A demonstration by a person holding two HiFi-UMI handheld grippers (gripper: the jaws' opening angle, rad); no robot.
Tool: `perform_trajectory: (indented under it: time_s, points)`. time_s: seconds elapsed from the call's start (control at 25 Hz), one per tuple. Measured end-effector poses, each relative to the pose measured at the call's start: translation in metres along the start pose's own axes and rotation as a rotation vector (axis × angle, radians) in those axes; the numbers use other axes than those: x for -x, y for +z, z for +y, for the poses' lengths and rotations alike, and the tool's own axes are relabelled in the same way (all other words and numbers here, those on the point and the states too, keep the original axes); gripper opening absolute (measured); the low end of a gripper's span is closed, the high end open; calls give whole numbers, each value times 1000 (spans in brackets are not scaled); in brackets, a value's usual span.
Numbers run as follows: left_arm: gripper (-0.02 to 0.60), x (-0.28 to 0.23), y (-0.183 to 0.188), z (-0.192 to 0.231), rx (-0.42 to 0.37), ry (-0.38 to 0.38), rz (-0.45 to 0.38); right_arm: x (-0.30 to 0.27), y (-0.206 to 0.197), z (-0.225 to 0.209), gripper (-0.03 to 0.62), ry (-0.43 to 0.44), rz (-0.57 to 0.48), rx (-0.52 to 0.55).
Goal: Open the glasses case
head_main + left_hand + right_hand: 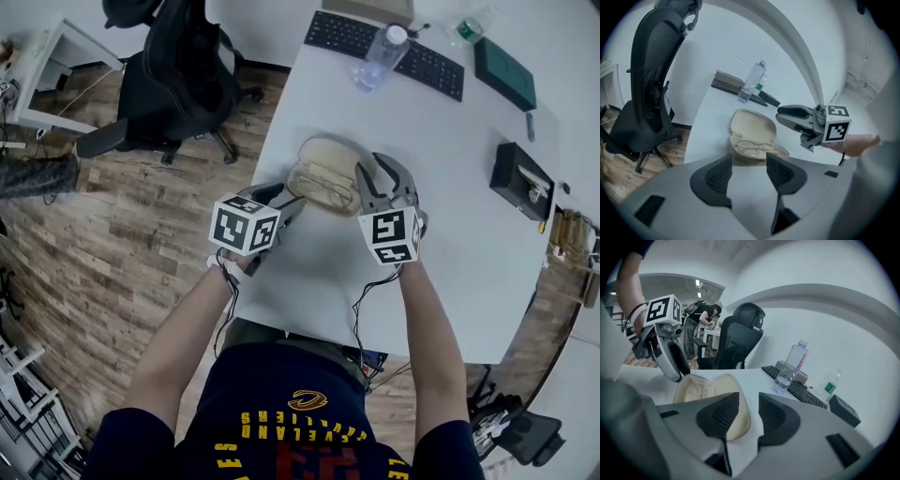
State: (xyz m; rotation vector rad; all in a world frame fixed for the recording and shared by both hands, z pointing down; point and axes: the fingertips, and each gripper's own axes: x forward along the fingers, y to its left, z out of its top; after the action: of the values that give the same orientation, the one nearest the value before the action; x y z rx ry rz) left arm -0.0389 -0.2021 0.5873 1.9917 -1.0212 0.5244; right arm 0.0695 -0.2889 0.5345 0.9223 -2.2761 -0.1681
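Observation:
The beige glasses case [323, 173] lies open on the white table [450, 272], lid folded back, with wire-framed glasses [754, 147] in its base. My left gripper [292, 204] sits at the case's near left end. Its jaws stand apart, and in the left gripper view [749, 161] only bare table shows between them, the base just beyond the tips. My right gripper [382, 173] hovers at the case's right side. In the right gripper view [749, 404] there is a gap between its jaws, with the lid's [736, 413] rim behind the left finger and nothing pinched.
A water bottle [382, 54] and a keyboard [384, 42] stand at the table's far end, with a dark notebook [504, 73] and a black box [520, 178] to the right. An office chair [178, 75] stands beyond the table's left edge.

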Motion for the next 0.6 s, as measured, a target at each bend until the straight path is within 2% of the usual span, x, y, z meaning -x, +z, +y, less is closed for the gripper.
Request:
perform_trajectory:
  time_s: [0.12,0.32,0.44,0.6]
  points:
    - [241,10,-1,-7,-8,-4,-17,21,11,-9,129,-32,-55,-70]
    - [241,34,-6,-25,4,-36,-58,69,20,-25,127,-75,-135,-270]
    - [239,53,-7,-47,25,-79,-112,101,22,-25,124,-46,-187,-398]
    - [228,80,-1,-85,21,-149,-181,148,37,-22,61,8,-278,-578]
